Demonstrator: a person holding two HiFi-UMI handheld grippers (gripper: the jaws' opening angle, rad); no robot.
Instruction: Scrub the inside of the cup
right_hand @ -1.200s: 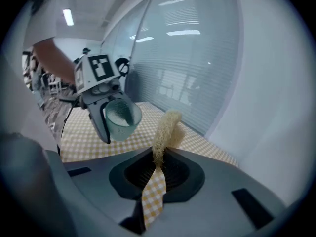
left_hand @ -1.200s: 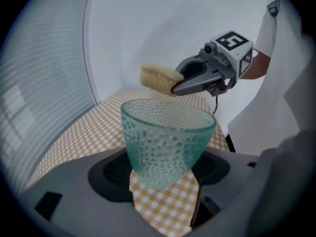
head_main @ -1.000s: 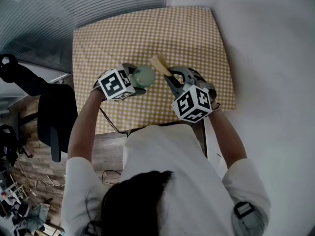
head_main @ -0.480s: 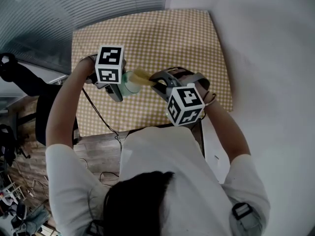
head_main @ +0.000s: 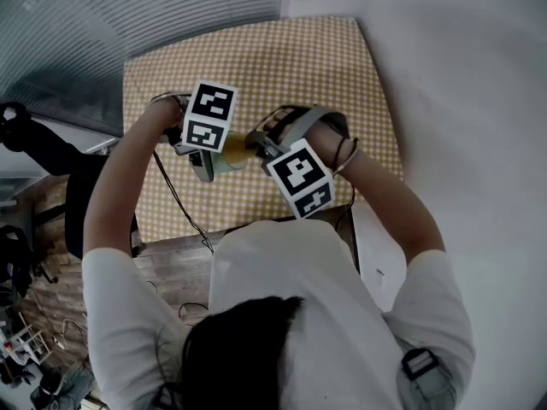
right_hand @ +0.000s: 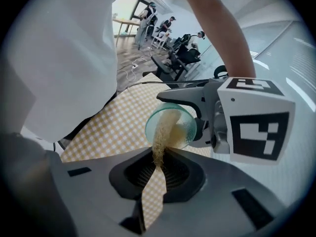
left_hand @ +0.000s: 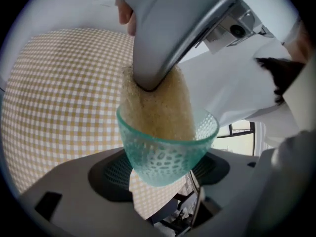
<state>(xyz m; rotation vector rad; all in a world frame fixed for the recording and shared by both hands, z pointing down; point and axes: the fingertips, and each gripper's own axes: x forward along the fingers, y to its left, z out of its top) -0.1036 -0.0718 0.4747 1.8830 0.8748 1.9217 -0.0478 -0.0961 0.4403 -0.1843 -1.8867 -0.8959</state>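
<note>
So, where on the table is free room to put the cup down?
The far half of the table, up to its far edge, is bare. A strip between the right claw and the right edge is also free. It is crowded at the near left, where the left claw holds the cup with the sponge in it.

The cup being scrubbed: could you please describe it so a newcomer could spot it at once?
Over the yellow-and-white checked tablecloth, the person's two tools meet. The left tool clamps a small translucent teal cup with a honeycomb-patterned wall. It is the only see-through thing there, and the right tool holds a tan fibrous sponge in its mouth.
</note>
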